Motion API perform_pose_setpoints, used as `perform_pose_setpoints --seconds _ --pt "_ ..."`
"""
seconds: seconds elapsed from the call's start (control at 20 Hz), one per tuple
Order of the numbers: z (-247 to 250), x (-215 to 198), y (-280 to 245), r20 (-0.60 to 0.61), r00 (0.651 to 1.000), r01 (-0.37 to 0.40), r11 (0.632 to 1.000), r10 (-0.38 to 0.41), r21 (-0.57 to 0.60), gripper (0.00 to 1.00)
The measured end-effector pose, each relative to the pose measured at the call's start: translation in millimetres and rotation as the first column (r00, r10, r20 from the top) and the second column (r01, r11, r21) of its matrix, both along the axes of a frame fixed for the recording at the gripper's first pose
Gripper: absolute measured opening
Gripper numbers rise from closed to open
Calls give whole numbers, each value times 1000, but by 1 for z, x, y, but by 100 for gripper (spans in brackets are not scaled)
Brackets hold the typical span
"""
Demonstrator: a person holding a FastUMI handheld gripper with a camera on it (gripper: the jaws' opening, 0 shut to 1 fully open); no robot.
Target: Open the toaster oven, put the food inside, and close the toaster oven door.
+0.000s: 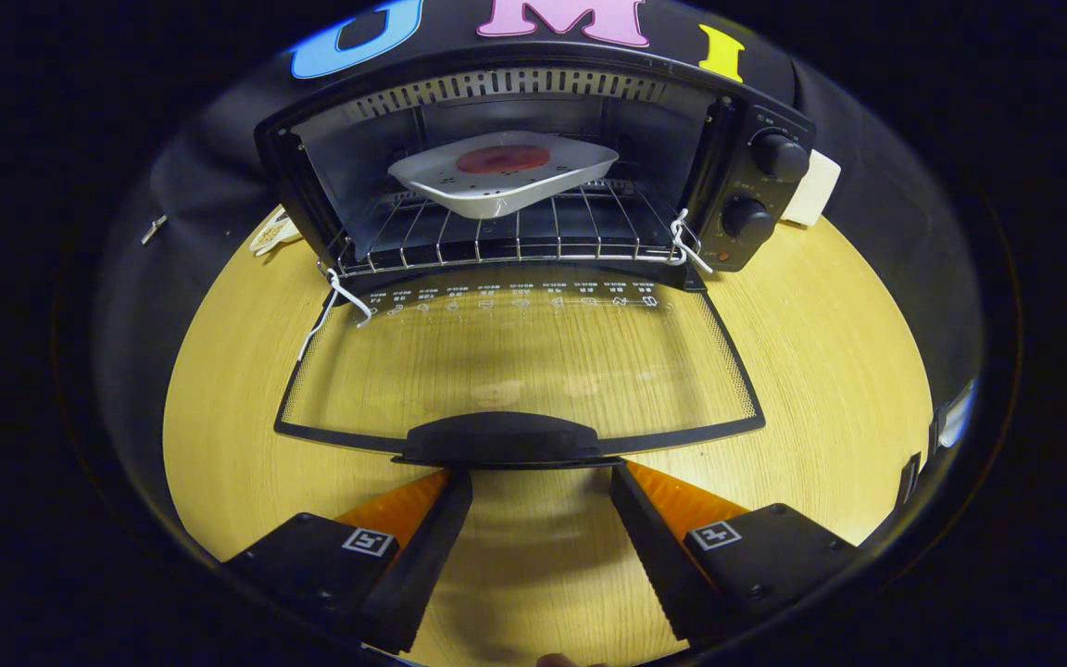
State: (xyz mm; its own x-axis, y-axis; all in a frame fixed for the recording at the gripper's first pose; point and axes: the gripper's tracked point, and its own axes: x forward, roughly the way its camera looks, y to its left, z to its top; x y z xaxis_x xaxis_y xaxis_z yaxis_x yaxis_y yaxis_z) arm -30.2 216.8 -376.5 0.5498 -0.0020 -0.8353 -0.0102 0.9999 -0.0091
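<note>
1. Two fingers of the gripper [541,482] stand spread wide apart above the wooden table [219,408], with bare wood grain between them and nothing held; their inner faces are ribbed with fine teeth.
2. Their tips sit just under the door handle [501,437], a smooth, dark, low-domed bar, one tip below each of its ends (whether they touch it I cannot tell).
3. The toaster oven [533,176] stands beyond the fingers on the pale, straight-grained table, a black metal box with a slotted vent strip along the top of its cavity.
4. Its glass door [520,357] lies fully folded down towards the fingers, flat and clear enough for the wood to show through, with a dark dotted border and a row of small pale printed marks near the hinge.
5. Inside, a wire rack [515,236] of thin bright metal rods spans the shiny cavity.
6. On the rack rests a white tray [496,190], shallow, with rounded corners and small holes, tilted slightly, carrying the food [503,158], a flat, round, reddish disc.
7. Two round black knobs [779,156] sit one above the other on the panel right of the cavity.
8. White cords [334,306] are tied at both front corners of the rack, the left one trailing loose onto the table.
</note>
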Motion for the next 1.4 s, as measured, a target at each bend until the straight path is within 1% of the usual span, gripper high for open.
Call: perform_pose_setpoints --seconds 0.1,0.25,0.4,0.5,0.6,0.7,0.8,0.9,1.0,1.2,1.3,1.4 --pt "4 0 1 -5 1000 8 1000 -8 2 99" --pt "17 -2 1 42 998 -37 999 38 -32 99" --pt "32 -4 2 80 996 -50 999 51 -14 99" --pt "46 -4 3 99 992 -76 997 76 -5 99" --pt "68 0 5 156 983 -102 995 100 9 99" --pt "91 5 7 223 969 -117 993 107 33 99" --pt "109 14 12 260 960 -124 990 104 60 99" --pt "125 26 5 289 952 -124 991 105 48 100" --pt "152 36 -3 347 933 -122 991 96 51 100" --pt "203 52 -27 447 893 -103 989 47 103 99" --pt "224 53 -39 490 870 -125 987 60 100 99" --pt "251 57 -61 554 829 -134 990 83 53 99"
